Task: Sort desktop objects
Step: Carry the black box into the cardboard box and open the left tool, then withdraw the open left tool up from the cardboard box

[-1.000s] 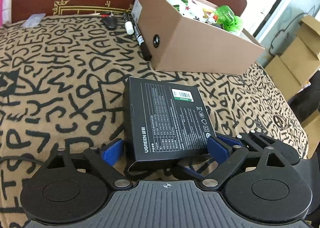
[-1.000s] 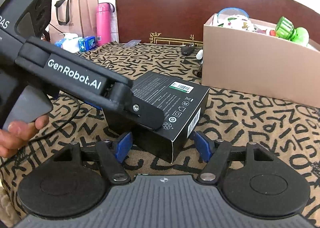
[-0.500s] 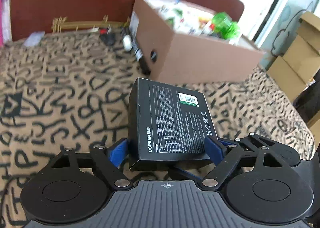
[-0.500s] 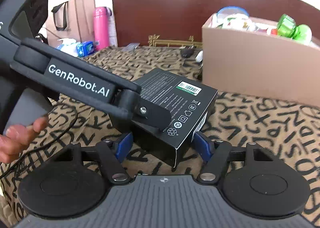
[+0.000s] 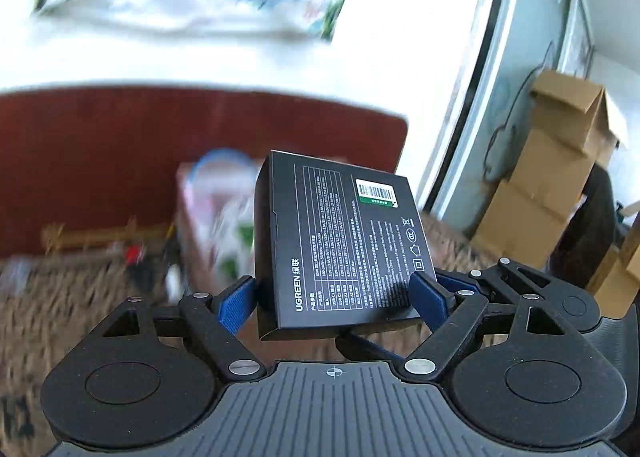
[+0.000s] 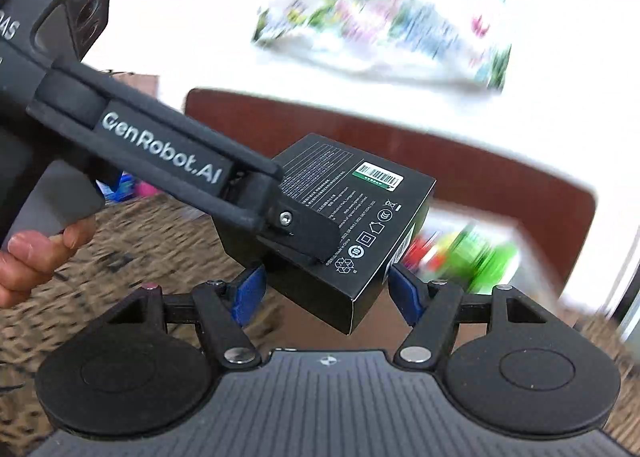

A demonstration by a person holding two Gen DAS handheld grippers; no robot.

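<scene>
Both grippers hold one black UGREEN box [image 5: 340, 245], lifted well above the patterned tablecloth. My left gripper [image 5: 334, 297] is shut on the box's two sides with its blue pads. My right gripper [image 6: 326, 289] is shut on the same box [image 6: 360, 217] near a corner. The left gripper's black body crosses the right wrist view from the upper left, its finger lying on the box top. The brown cardboard sorting box [image 5: 216, 217] with several items inside sits blurred behind the black box, and shows at the right in the right wrist view [image 6: 472, 253].
A dark red headboard [image 5: 100, 161] backs the surface. Small pens and objects [image 5: 160, 265] lie blurred left of the cardboard box. Stacked cardboard cartons [image 5: 552, 177] stand on the floor at right. A floral picture [image 6: 384, 29] hangs on the white wall.
Both grippers have lifted the black box up off the tablecloth and tilted upward; the wall now fills the upper views. The background is motion-blurred.
</scene>
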